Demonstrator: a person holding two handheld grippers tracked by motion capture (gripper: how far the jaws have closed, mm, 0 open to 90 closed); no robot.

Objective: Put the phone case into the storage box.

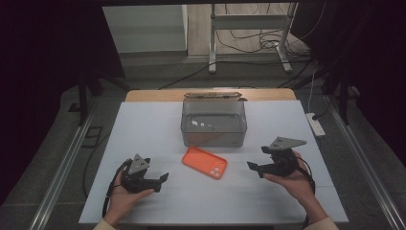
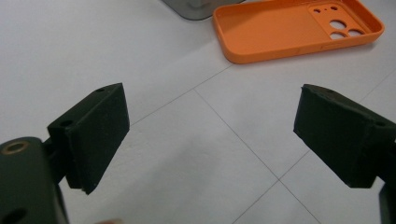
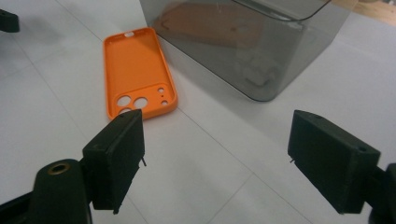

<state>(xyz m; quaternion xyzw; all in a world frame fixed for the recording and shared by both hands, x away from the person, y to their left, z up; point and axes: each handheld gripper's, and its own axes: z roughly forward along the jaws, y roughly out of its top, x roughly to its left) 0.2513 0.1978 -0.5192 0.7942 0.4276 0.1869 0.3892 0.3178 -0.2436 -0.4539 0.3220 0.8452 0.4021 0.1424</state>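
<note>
An orange phone case point(image 1: 205, 162) lies inside-up on the white table, just in front of a clear grey plastic box point(image 1: 213, 121). In the left gripper view the phone case point(image 2: 294, 28) sits ahead at the top right; in the right gripper view the phone case point(image 3: 137, 72) lies ahead to the left, beside the grey box point(image 3: 243, 42). My left gripper point(image 1: 163, 179) rests low at the left of the case, open and empty. My right gripper point(image 1: 253, 167) is held at the right of the case, also open with nothing between its jaws.
The white table point(image 1: 143, 129) has bare surface on both sides of the box. A white power strip point(image 1: 316, 124) lies off its right edge. Behind the table stand a metal frame point(image 1: 249, 28) and loose cables on the floor.
</note>
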